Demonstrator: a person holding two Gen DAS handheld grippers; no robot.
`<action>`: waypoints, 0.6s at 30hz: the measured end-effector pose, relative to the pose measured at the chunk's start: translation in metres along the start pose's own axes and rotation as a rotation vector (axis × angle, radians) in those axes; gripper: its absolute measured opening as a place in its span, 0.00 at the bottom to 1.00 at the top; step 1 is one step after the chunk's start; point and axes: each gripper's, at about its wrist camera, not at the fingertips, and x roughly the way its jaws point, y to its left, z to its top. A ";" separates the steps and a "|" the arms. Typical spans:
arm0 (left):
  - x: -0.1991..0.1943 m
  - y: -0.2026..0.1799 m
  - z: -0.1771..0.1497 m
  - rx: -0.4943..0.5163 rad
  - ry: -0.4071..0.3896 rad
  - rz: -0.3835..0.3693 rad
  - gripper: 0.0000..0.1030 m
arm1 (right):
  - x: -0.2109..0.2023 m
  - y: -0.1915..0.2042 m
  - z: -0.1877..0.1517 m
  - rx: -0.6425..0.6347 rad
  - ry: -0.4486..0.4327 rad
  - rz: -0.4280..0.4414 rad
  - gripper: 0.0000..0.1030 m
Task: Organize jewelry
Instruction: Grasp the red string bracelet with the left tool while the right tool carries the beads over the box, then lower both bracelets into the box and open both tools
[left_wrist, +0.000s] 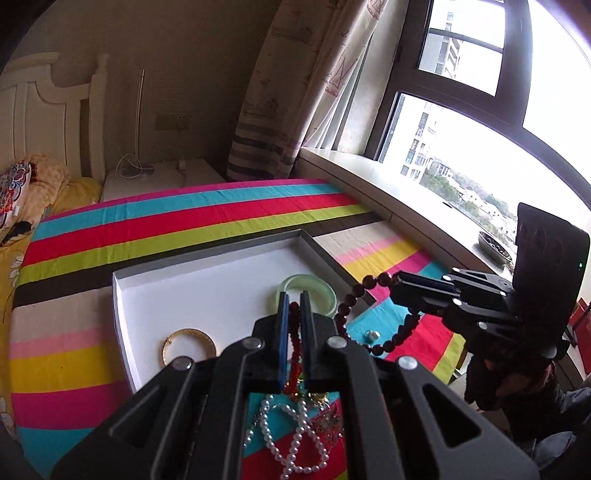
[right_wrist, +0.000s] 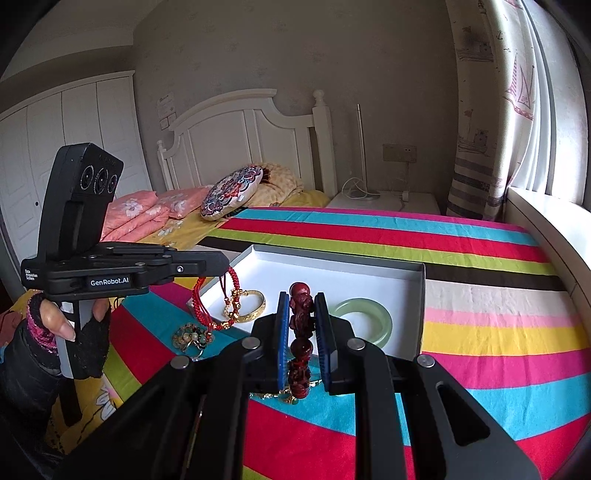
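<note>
My left gripper (left_wrist: 294, 301) is shut on a red cord bracelet (left_wrist: 294, 332), which hangs from it with gold charms in the right wrist view (right_wrist: 218, 299), over the near left corner of the white box (left_wrist: 207, 284). My right gripper (right_wrist: 301, 301) is shut on a dark red carved bead bracelet (right_wrist: 301, 314); in the left wrist view its beads (left_wrist: 347, 310) loop beside the box's right wall. In the box lie a pale green jade bangle (right_wrist: 364, 319) and a gold bangle (left_wrist: 188, 345).
The box sits on a bright striped cloth (right_wrist: 461, 314). Loose on the cloth: a pearl necklace (left_wrist: 295, 435), a flower brooch (right_wrist: 190, 338), a small silver bead (left_wrist: 373, 335). A windowsill (left_wrist: 369, 173) runs along the right; a bed with pillows lies behind.
</note>
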 end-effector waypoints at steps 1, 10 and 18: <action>0.003 0.001 0.003 0.000 -0.001 0.007 0.05 | 0.005 0.000 0.003 -0.001 0.005 0.004 0.17; 0.037 0.030 0.025 -0.040 0.011 0.091 0.05 | 0.071 -0.012 0.035 0.060 0.078 0.046 0.17; 0.064 0.061 0.041 -0.055 0.039 0.209 0.05 | 0.132 -0.008 0.056 0.086 0.143 0.069 0.17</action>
